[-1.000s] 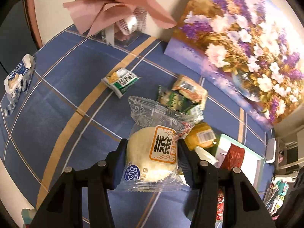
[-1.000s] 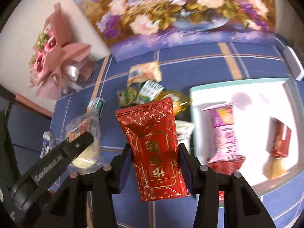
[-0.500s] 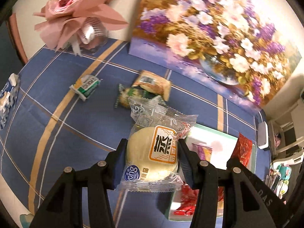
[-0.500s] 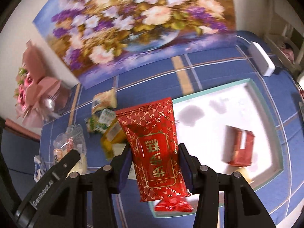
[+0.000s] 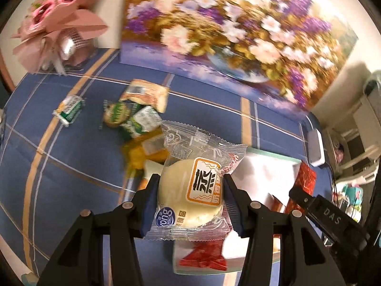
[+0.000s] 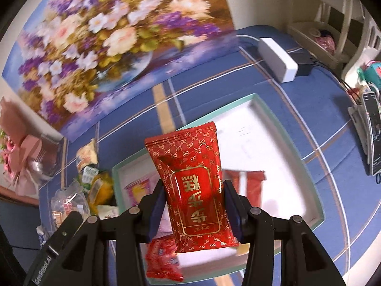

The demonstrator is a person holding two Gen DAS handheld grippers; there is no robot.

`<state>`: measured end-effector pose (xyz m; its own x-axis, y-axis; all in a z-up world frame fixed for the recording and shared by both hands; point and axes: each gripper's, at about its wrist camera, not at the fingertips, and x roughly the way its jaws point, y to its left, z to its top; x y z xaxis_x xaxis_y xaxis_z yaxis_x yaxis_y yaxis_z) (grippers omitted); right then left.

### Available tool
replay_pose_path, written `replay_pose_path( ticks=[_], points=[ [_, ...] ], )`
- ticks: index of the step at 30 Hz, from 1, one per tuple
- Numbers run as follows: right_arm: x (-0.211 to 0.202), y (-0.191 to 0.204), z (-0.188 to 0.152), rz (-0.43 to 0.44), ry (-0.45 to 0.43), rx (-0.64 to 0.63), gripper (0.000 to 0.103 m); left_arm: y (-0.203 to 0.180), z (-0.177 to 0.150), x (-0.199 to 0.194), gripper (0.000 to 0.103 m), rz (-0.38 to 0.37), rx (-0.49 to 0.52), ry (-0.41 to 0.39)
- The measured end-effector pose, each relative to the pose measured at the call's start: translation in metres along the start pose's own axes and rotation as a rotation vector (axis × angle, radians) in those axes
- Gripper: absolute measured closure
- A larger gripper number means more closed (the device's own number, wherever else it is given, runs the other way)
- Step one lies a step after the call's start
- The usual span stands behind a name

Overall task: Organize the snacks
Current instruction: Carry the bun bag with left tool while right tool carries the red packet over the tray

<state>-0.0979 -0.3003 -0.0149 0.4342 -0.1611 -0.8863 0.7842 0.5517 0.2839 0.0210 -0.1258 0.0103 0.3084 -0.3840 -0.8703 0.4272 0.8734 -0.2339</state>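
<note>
My left gripper (image 5: 189, 196) is shut on a clear packet holding a pale round steamed bun (image 5: 188, 195), held above the near left corner of the white tray (image 5: 264, 166). My right gripper (image 6: 194, 206) is shut on a red packet with gold lettering (image 6: 190, 190), held over the white tray (image 6: 281, 157) with its teal rim. Red packets (image 6: 253, 182) and a pink packet (image 6: 138, 189) lie in the tray. The right gripper (image 5: 309, 195) with its red packet shows at the right of the left wrist view.
Several loose snacks lie on the blue checked cloth left of the tray: a green-white packet (image 5: 70, 110), a tan one (image 5: 145, 94), green ones (image 5: 133, 119) and a yellow one (image 5: 142, 152). A flower painting (image 5: 233, 28) and a pink bouquet (image 5: 54, 21) stand behind. A white box (image 6: 278, 59) lies beyond the tray.
Both grippers have swung to the right with their packets, from above the loose snack pile to over the white tray. Neither grip has changed.
</note>
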Motion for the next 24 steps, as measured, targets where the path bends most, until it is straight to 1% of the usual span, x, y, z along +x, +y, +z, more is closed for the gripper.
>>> replay_pose_path(
  ticks=[5,12,20,24],
  points=[
    [0.004,-0.019,0.007,-0.021,-0.008,0.022,0.053,-0.03,-0.006,0.012,0.049,-0.02,0.067,0.016],
    [0.01,-0.034,0.019,-0.067,-0.028,0.016,0.053,-0.062,-0.009,0.026,0.049,-0.024,0.141,0.031],
    [0.024,-0.047,0.028,-0.078,-0.064,0.003,0.053,-0.083,-0.012,0.049,0.049,-0.032,0.167,0.046],
    [0.032,-0.058,0.033,-0.11,-0.07,0.008,0.053,-0.097,-0.016,0.064,0.049,-0.043,0.188,0.058]
  ],
)
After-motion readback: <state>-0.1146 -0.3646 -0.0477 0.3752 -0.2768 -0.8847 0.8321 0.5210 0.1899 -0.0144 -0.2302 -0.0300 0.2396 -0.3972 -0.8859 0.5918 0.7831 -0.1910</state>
